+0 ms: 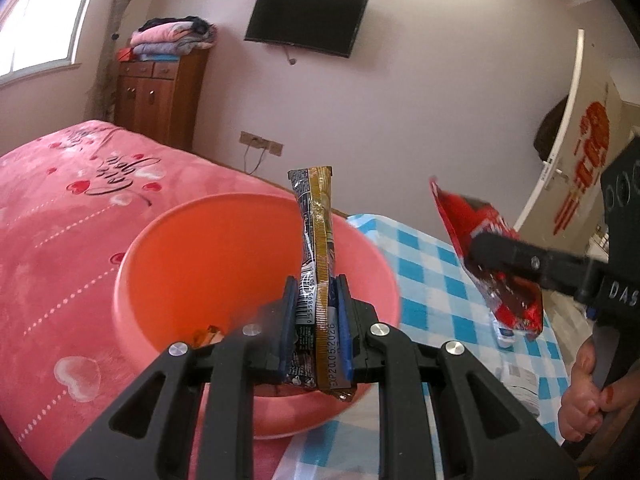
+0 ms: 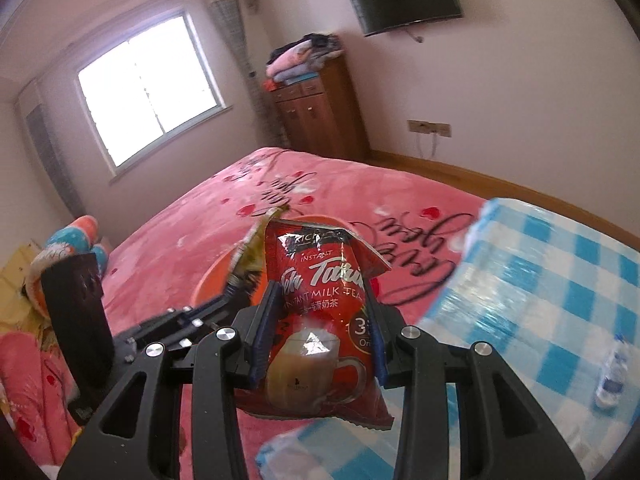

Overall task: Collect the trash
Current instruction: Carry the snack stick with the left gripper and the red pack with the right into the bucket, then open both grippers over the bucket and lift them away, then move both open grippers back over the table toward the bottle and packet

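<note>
Left wrist view: left gripper [image 1: 317, 322] clamped on gold sachet [image 1: 320, 264], poised above orange basin [image 1: 168, 248]. Right wrist view: right gripper [image 2: 320, 336] pinching red milk-tea packet [image 2: 320, 300], nearing basin [image 2: 210, 280]. Carrying step; release over basin probably next.

Gold-black sachet [image 1: 316, 280] upright above basin [image 1: 180, 248]; red packet [image 2: 320, 320] aloft.
</note>
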`<move>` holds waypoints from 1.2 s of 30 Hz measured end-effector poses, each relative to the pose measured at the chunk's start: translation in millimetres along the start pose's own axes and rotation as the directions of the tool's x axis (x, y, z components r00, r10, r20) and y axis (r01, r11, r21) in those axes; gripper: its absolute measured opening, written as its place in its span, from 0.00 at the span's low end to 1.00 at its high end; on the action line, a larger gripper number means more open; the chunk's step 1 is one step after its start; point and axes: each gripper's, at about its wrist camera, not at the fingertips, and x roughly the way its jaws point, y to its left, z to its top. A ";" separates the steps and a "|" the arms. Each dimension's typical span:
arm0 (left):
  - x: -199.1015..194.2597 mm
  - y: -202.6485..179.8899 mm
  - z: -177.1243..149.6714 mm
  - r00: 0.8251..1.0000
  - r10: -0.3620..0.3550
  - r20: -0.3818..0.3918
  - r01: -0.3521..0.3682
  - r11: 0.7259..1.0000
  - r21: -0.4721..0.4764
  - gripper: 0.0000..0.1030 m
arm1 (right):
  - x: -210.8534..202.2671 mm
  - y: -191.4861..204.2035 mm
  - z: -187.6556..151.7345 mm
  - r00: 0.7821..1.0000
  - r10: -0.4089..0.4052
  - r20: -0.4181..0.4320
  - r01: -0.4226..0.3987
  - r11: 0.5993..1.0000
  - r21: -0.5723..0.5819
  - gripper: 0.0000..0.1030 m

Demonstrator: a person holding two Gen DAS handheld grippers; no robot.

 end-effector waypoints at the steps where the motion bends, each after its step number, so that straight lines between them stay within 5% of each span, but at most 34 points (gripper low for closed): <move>1: 1.7 3.4 -0.8 1.000 0.003 -0.004 -0.003 1.000 -0.007 0.20 | 5.4 2.9 3.3 1.000 0.005 -0.004 -0.005 1.000 -0.003 0.39; 5: 4.9 15.5 -5.9 1.000 0.021 -0.014 -0.021 0.999 -0.037 0.39 | 27.5 10.8 12.1 0.999 0.039 -0.018 -0.039 0.999 0.009 0.44; 7: 4.5 17.8 -7.1 0.999 0.043 -0.010 -0.043 0.998 -0.046 0.63 | 34.5 10.7 14.3 0.999 0.047 -0.013 -0.047 0.998 0.033 0.55; 11: 1.5 23.6 -8.9 0.998 0.064 -0.001 -0.064 0.997 -0.053 0.71 | 28.1 -1.0 9.6 0.999 0.042 0.015 -0.042 0.997 0.067 0.66; 25: -7.9 14.2 -9.6 0.998 0.056 0.026 -0.055 0.997 -0.051 0.84 | -19.2 -37.8 -36.5 0.987 -0.144 0.076 0.135 0.985 0.107 0.87; 36: -7.4 -21.9 -15.3 1.000 -0.009 0.011 0.009 1.000 -0.005 0.86 | -46.8 -64.4 -71.7 0.958 -0.274 0.084 0.262 0.956 0.134 0.87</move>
